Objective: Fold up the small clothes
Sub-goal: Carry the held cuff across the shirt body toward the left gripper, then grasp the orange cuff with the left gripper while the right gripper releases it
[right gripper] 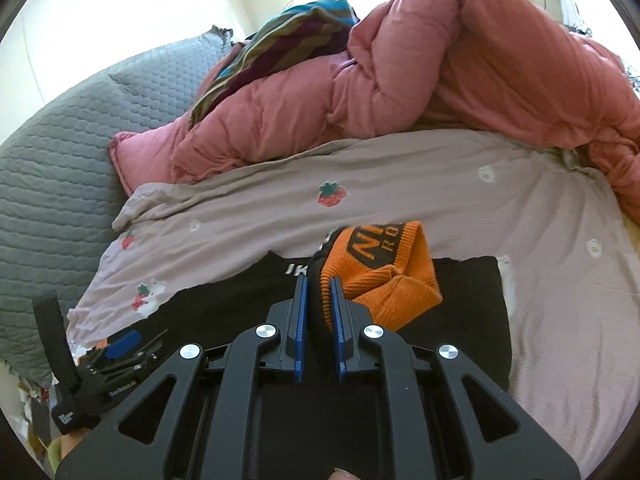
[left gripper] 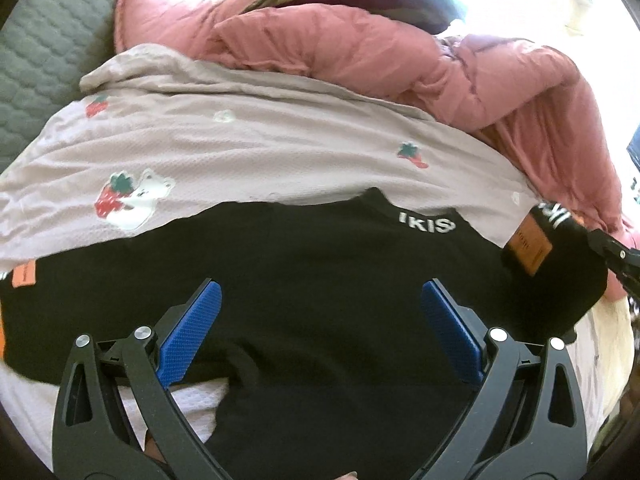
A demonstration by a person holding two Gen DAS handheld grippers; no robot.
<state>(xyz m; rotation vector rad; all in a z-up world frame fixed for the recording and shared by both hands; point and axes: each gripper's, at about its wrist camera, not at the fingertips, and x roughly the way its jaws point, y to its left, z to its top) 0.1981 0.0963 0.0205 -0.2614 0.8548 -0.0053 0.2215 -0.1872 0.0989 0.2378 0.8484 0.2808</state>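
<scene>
One tongs (right gripper: 318, 280) pinches the black garment's (right gripper: 224, 304) orange cuff (right gripper: 384, 280).

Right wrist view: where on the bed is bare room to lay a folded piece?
Free: the strawberry sheet between the black garment and the pink duvet, and right of the garment. Also the grey quilted cover at left. Crowded: the duvet heap behind.

Orange cuff (right gripper: 384, 276) lettering folds out of sight beside right tongs (right gripper: 318, 292)
</scene>
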